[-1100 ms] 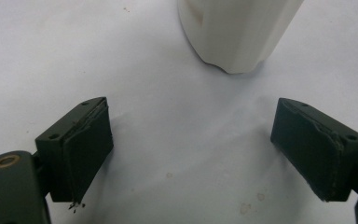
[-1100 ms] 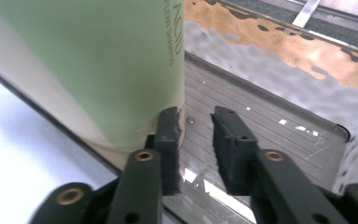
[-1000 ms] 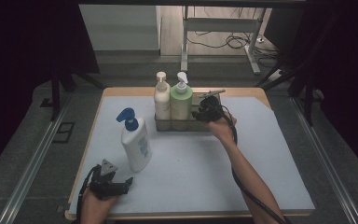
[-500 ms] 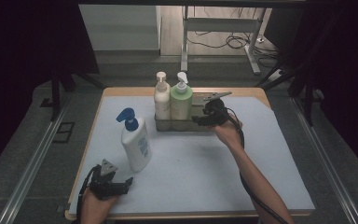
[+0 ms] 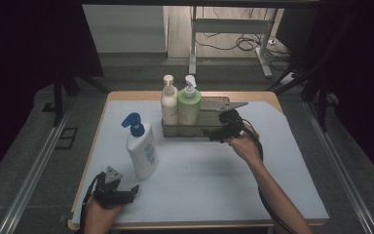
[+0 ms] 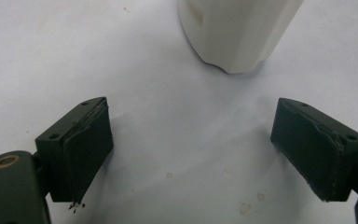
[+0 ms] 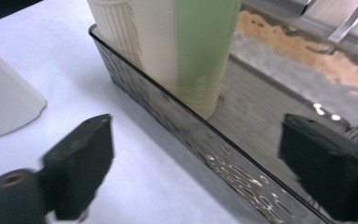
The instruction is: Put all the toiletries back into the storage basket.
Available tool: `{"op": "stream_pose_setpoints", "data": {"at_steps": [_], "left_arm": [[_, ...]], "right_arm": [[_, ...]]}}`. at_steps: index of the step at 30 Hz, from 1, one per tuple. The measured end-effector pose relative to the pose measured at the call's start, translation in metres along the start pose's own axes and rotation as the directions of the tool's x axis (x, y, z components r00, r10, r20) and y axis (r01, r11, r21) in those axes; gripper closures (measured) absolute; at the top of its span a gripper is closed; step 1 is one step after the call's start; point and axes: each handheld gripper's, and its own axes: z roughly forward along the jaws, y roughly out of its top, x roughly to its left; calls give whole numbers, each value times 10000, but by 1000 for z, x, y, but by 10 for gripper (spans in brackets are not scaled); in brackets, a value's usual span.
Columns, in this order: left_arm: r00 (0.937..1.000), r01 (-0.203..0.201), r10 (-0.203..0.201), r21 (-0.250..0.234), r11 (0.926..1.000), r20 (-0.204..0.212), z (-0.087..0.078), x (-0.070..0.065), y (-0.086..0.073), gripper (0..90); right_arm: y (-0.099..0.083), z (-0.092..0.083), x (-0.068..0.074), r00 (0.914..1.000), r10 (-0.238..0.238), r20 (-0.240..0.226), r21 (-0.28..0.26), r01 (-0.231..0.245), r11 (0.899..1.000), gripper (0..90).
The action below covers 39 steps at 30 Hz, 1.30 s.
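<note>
White table cover (image 5: 199, 175) carries a metal tray (image 5: 195, 130) far centre, cream bottle (image 5: 169, 101) and green bottle (image 5: 189, 105) upright in its left end. Blue-capped lotion bottle (image 5: 141, 148) stands near left. Right gripper (image 5: 213, 133), jaws just opened, straddles the tray's near wall ungripped; left gripper (image 5: 132, 191) rests released.

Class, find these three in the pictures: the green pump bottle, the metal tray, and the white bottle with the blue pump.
green pump bottle (image 5: 188, 108), high view, its body
metal tray (image 7: 177, 126), right gripper view, near wall
white bottle with the blue pump (image 5: 143, 153), high view, its body

two pump bottles (image 5: 180, 105) in metal tray (image 5: 214, 129), right tool (image 5: 217, 132) open beside it
</note>
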Motion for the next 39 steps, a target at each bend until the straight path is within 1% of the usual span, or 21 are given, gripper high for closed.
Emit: {"op": "stream_pose_setpoints", "data": {"at_steps": [1, 2, 6, 9, 12, 13, 14, 17, 19, 22, 24, 26, 33, 34, 35, 38, 39], "left_arm": [[10000, 1, -1, -2, 10000, -1, 0, 0, 0, 122], [10000, 2, -2, -3, 10000, 0, 0, 0, 0, 122], [10000, 4, -4, 1, 10000, 6, 0, 0, 0, 122], [10000, 2, -2, 2, 10000, 7, 0, 0, 0, 122], [10000, 2, -2, 5, 10000, 15, 0, 0, 0, 122], [10000, 3, -3, 7, 10000, 16, 0, 0, 0, 122], [10000, 5, -5, 5, 10000, 16, 0, 0, 0, 122], [10000, 4, -4, 5, 10000, 16, 0, 0, 0, 122], [10000, 8, -8, 7, 10000, 16, 0, 0, 0, 122], [10000, 10, -10, 6, 10000, 16, 0, 0, 0, 122], [10000, 10, -10, 7, 10000, 16, 0, 0, 0, 122], [10000, 8, -8, 6, 10000, 16, 0, 0, 0, 122], [10000, 9, -9, 8, 10000, 18, 0, 0, 0, 122], [10000, 9, -9, 8, 10000, 18, 0, 0, 0, 122], [10000, 8, -8, 9, 10000, 15, 0, 0, 0, 122], [10000, -32, 32, 10, 10000, 17, 0, 0, 0, 122], [10000, -32, 32, 10, 10000, 17, 0, 0, 0, 122]], "right_arm": [[-1, -2, 0, 10000, -70, 15, -25, 70, 10000, 5], [-3, -5, 0, 9999, -153, 7, -75, 153, 9999, 0], [-7, -17, 1, 9996, -272, -91, -223, 270, 9994, 0], [-10, -24, 3, 9992, -384, -146, -193, 381, 9991, 0], [-15, -31, 4, 9991, -214, -354, -282, 204, 9994, 0], [-18, -35, 5, 9986, -103, -518, -321, 87, 9994, 0], [-19, -37, 5, 9984, -91, -550, -312, 74, 9995, 0], [-24, -45, 7, 9986, -200, -495, -276, 187, 9994, 0], [-28, -50, 8, 9987, -296, -417, -140, 290, 9995, 0], [-35, -58, 11, 9987, -481, -157, -4, 481, 9988, 0], [-39, -62, 12, 9984, -555, -87, 96, 556, 9984, 0], [-43, -67, 14, 9980, -626, 80, 182, 625, 9979, 0], [-63, -84, 14, 9992, -387, 125, 163, 385, 9991, 0], [-63, -84, 14, 9992, -387, 125, 163, 385, 9991, 0], [-70, -89, 14, 9994, -322, 158, 139, 320, 9994, 0], [-79, -94, 14, 9995, -258, 195, 87, 257, 9996, 0], [-79, -94, 14, 9995, -258, 195, 87, 257, 9996, 0]]}}
